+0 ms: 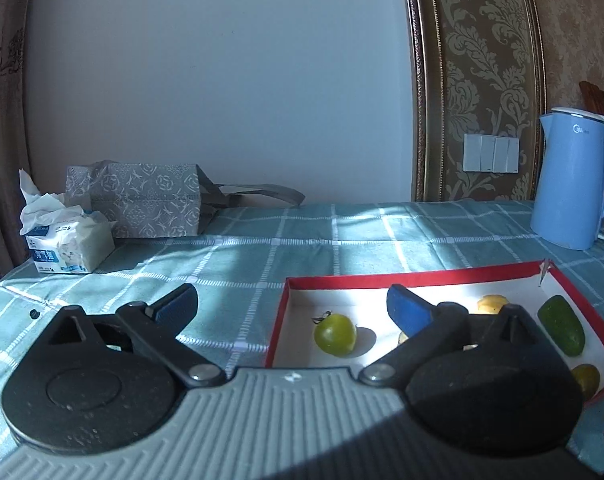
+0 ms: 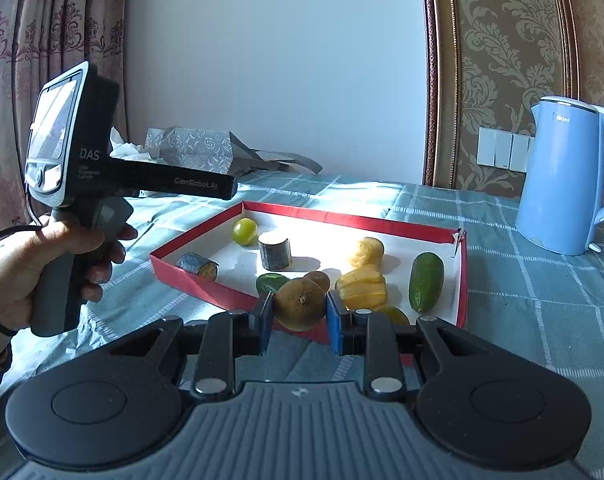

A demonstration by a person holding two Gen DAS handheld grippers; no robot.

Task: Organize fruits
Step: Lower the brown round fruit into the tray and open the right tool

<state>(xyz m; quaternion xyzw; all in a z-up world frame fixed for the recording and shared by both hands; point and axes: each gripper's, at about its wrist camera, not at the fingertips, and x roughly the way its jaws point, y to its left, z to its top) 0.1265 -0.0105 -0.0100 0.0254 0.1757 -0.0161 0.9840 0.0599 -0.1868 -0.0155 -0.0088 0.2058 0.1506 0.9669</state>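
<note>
Right gripper clamps a kiwi half at six o'clock of the red tray; left gripper gapes empty. Next, likely place the kiwi inside.

I count one tray, one kettle, one bag and one tissue pack. In the tray: one green tomato, two cucumbers, two cut stem pieces, one starfruit. One kiwi sits in my tongs.
</note>
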